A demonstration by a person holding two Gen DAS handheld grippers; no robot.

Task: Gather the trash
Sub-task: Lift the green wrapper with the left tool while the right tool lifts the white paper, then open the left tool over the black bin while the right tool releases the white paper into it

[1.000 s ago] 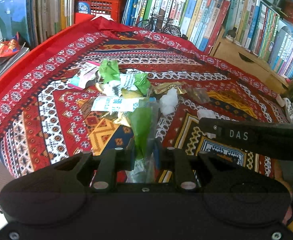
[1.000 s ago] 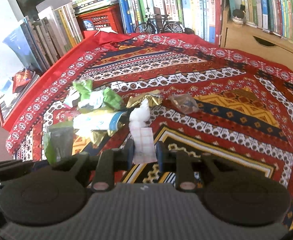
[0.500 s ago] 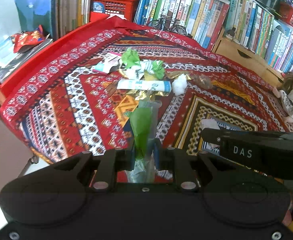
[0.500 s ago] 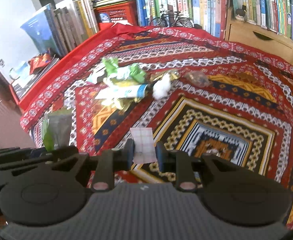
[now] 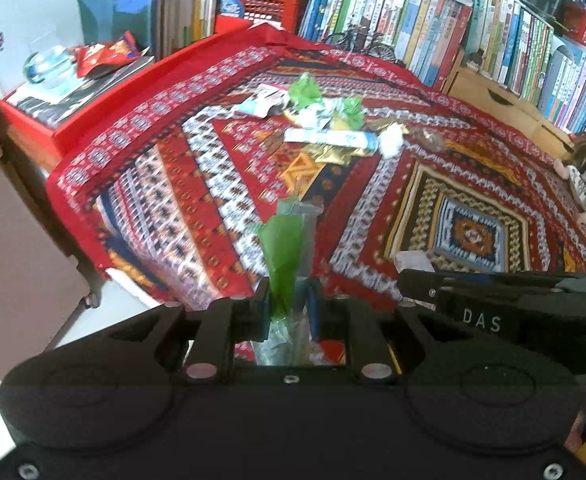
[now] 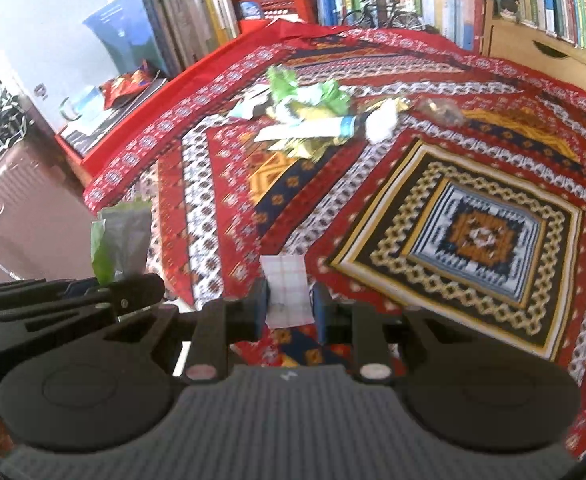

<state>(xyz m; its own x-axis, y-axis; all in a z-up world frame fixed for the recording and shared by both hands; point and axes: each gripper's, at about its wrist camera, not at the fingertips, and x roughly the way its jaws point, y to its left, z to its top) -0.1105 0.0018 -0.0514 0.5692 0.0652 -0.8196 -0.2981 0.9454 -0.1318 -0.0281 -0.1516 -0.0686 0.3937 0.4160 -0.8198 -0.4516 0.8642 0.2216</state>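
Two hand-held tools carry litter above a worktop covered by a red patterned woven cloth [image 5: 181,184]. The left tool [image 5: 289,308] is clamped on a crumpled green-and-clear plastic wrapper [image 5: 289,240], gripped at its lower end so that the loose upper part stands up ahead of the fingers; the same wrapper shows at the left edge of the right wrist view [image 6: 121,236]. The right tool [image 6: 289,308] is clamped on a small white square of checked paper [image 6: 287,292], held by its side edges and upright between the pads. Each piece is pinched at one narrow part, probably because thin, limp litter offers no firmer hold. Both tools hang near the front edge of the cloth, well apart from the remaining heap of crumpled wrappers and paper [image 6: 309,116] at mid-cloth, which includes green scraps, a white-and-blue tube-like packet [image 5: 333,138], gold foil and a white tissue wad [image 6: 381,122]. No bin appears in either view, so the drop point cannot be told. The task seems partly done: two pieces are in hand, the heap is uncollected. Rows of upright books [image 5: 433,28] and a red plastic crate [image 6: 277,0] line the back of the scene.
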